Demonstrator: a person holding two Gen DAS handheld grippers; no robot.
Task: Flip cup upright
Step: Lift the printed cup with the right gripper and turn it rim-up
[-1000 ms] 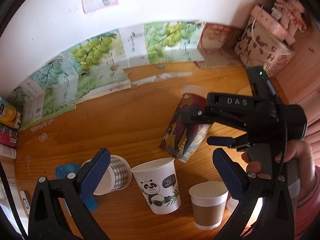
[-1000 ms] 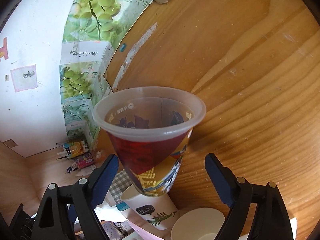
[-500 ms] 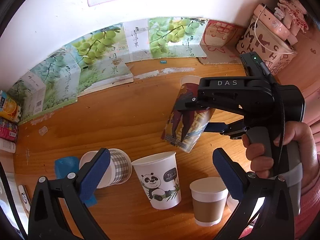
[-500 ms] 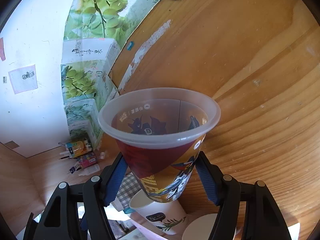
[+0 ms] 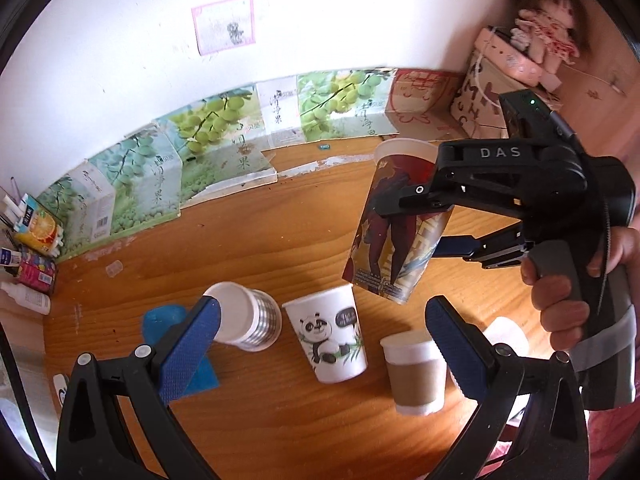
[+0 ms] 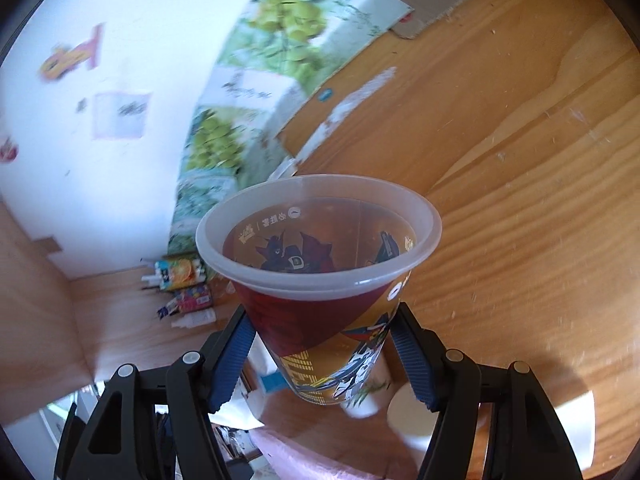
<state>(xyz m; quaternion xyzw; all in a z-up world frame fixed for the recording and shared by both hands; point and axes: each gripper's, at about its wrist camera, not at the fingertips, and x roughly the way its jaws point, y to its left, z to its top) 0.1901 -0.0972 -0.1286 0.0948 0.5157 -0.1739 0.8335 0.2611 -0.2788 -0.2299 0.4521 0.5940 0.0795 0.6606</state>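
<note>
A tall plastic cup with red and gold cartoon print (image 5: 394,240) hangs in the air above the wooden table (image 5: 256,240), mouth up and tilted. My right gripper (image 6: 322,354) is shut on the cup (image 6: 320,280), its blue pads pressing both sides of the lower body. In the left wrist view the right gripper (image 5: 432,216) comes in from the right. My left gripper (image 5: 320,344) is open and empty, low over the near cups.
A checked cup (image 5: 244,316) lies on its side. A panda cup (image 5: 332,340) and a brown-sleeved cup (image 5: 414,372) stand upright. A blue object (image 5: 160,320) lies left. Grape-print boxes (image 5: 208,148) line the wall; small bottles (image 5: 32,248) sit far left.
My right gripper closed on the printed cup and lifted it off the table, higher and more upright. The left gripper rose and drew back slightly, still open.
</note>
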